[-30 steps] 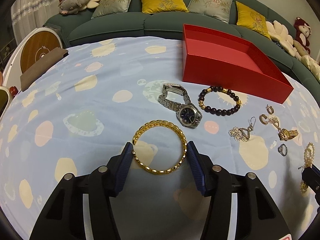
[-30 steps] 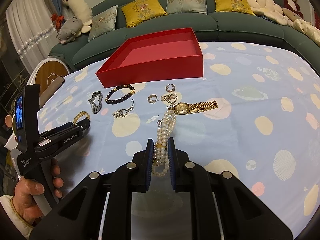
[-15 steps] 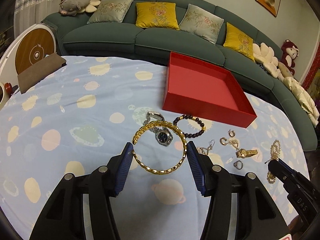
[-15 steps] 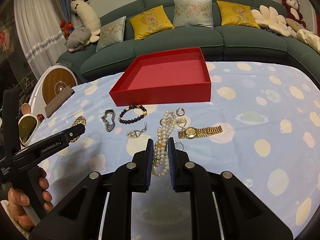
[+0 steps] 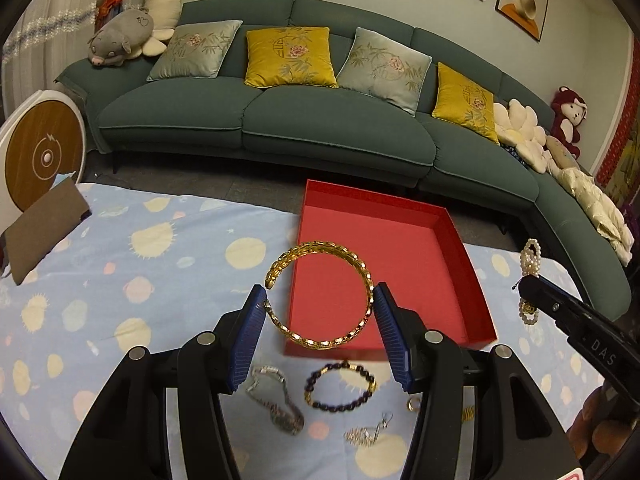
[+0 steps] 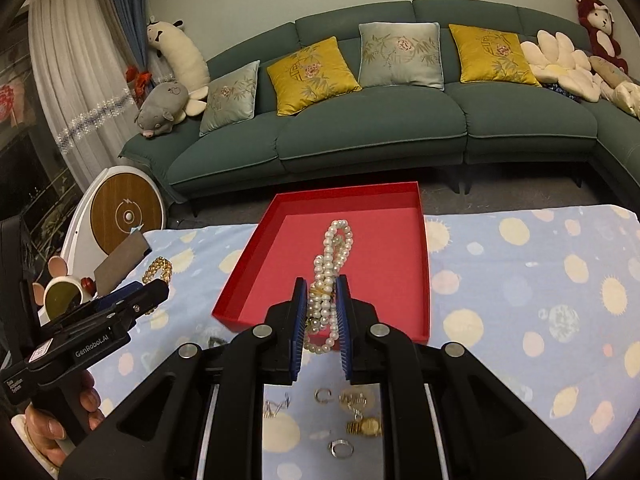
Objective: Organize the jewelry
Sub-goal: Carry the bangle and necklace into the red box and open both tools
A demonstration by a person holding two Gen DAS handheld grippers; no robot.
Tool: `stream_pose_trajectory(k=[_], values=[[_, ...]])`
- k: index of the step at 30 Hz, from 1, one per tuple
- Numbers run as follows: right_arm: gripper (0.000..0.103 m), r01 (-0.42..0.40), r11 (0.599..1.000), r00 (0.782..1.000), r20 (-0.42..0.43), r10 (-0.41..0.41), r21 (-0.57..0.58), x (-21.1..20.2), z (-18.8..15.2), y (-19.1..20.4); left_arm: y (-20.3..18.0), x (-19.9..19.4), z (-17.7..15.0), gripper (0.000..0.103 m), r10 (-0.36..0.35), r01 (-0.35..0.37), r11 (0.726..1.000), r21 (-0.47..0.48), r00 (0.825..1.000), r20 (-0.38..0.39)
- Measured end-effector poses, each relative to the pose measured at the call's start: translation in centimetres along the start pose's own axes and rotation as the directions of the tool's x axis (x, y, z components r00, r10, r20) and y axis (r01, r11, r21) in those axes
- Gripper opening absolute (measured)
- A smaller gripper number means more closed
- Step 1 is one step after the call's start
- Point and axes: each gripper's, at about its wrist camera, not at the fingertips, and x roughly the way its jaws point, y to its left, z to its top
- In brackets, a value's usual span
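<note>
The left tongs (image 5: 320,320) grip a gold bangle (image 5: 320,294) by its two sides, one blue pad (image 5: 246,338) against each edge; the open ring faces the camera nearly flat-on, its gap at about ten o'clock, and it hangs in the air over the near wall of the red tray (image 5: 476,280). The right tongs (image 6: 322,320) are closed on a pearl necklace (image 6: 332,272), whose bunched strands run lengthwise away from the camera toward twelve o'clock, the far loops reaching over the tray's (image 6: 424,264) floor and the near loop drooping between the pads. In the right wrist view the left tool's body (image 6: 92,332) at eight o'clock reads "GenRobot.AI"; in the left wrist view the right tool's side (image 5: 592,344) at four o'clock shows "DAS". On the planet-patterned blue cloth (image 5: 120,280) over the desk, below the left tongs, lie a silver watch (image 5: 276,404), a dark bead bracelet (image 5: 340,386) with gold spacers and a small silver chain piece (image 5: 366,432). Below the right tongs lie a gold watch (image 6: 366,424), a silver ring (image 6: 340,448) and a small hoop earring (image 6: 322,395). A green sofa (image 5: 280,120) with yellow and grey cushions stands behind at twelve o'clock.
</note>
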Motion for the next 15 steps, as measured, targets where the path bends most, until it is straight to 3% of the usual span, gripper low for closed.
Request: stream_pose_trajectory(k=[8,15], values=[[0.014,0.018,0.999,0.998,-0.06,-0.016,0.044,8.6,4.7,-2.4,-1.1,7.8,5.2,0.052,0.016,-0.016,1.0,-0.011,1.0,-0.026],[0.014,0.074,0.996,0.99,-0.122,-0.067,0.055,14.6,6.0,-4.2,-2.8,13.9,7.1,0.053,0.047,-0.047,0.999,0.002,0.995,-0.085]])
